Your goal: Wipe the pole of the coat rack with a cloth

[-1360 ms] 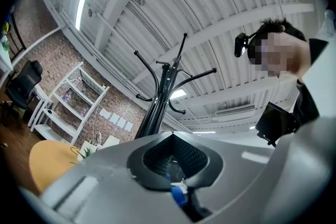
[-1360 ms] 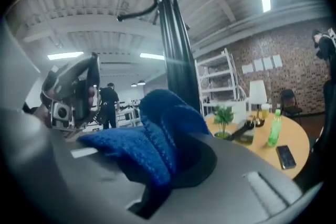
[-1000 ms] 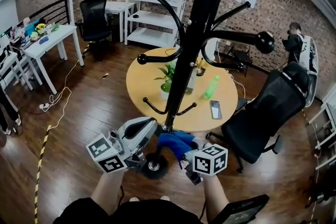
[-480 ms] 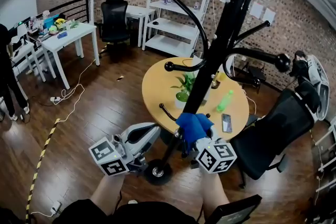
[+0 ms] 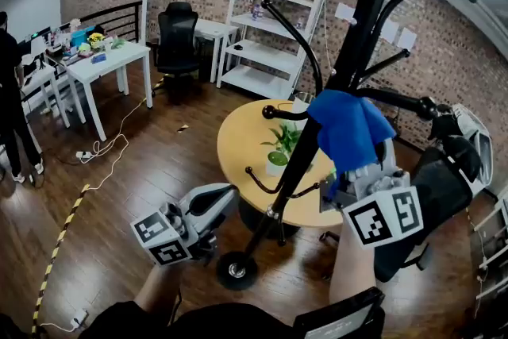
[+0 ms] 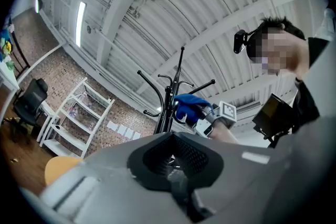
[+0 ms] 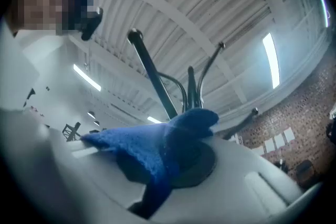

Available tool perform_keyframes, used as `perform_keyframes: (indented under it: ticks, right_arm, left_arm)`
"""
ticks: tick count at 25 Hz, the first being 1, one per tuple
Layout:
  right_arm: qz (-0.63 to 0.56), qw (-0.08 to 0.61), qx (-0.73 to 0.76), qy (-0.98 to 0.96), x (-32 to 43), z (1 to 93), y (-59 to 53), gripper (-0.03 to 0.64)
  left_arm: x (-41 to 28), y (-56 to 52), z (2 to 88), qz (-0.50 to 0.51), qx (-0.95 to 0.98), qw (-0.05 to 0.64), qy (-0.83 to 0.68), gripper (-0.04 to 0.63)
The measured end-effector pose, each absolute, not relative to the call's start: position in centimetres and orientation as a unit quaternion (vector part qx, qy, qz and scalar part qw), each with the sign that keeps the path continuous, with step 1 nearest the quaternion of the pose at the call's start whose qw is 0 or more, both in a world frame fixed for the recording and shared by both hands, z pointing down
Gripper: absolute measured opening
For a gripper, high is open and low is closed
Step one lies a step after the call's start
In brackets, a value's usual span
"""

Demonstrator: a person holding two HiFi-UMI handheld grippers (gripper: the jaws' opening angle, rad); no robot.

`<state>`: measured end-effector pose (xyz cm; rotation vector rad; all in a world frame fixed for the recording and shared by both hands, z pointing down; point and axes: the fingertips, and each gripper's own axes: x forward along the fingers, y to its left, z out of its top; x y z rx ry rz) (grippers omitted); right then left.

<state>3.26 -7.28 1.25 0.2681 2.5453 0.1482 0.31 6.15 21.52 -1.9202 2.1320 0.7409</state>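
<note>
The black coat rack pole (image 5: 302, 155) rises tilted from its round base (image 5: 236, 270) to the hooks at top right. A blue cloth (image 5: 349, 127) is draped against the pole just below the hook arms, with my right gripper (image 5: 350, 164) shut on it from below; its marker cube (image 5: 383, 216) faces me. In the right gripper view the cloth (image 7: 157, 144) fills the jaws, with the pole (image 7: 192, 87) just beyond. My left gripper (image 5: 222, 198) hangs low, left of the pole near the base, shut on nothing. In the left gripper view, the cloth (image 6: 189, 105) sits on the rack (image 6: 168, 107).
A round yellow table (image 5: 238, 147) with a potted plant (image 5: 279, 147) stands right behind the rack. A black office chair (image 5: 444, 186) is at the right. White shelves (image 5: 274, 20) and a white desk (image 5: 99, 63) stand further back. Cables (image 5: 103, 163) lie on the wooden floor.
My right gripper has risen with the blue cloth along the pole, from near the base up to just under the hooks. The left gripper has stayed low beside the base.
</note>
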Motion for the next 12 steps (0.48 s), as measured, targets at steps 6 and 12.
perform_keyframes:
  ticks: [6, 12]
  right_arm:
    - [0.071, 0.403, 0.151, 0.9, 12.7, -3.3, -3.9, 0.021]
    - [0.081, 0.391, 0.123, 0.909, 11.2, -2.9, -5.2, 0.021]
  left_arm:
    - [0.0, 5.9, 20.7, 0.244, -0.651, 0.103, 0.712, 0.0]
    - [0.3, 5.7, 19.8, 0.242, -0.656, 0.116, 0.706, 0.0]
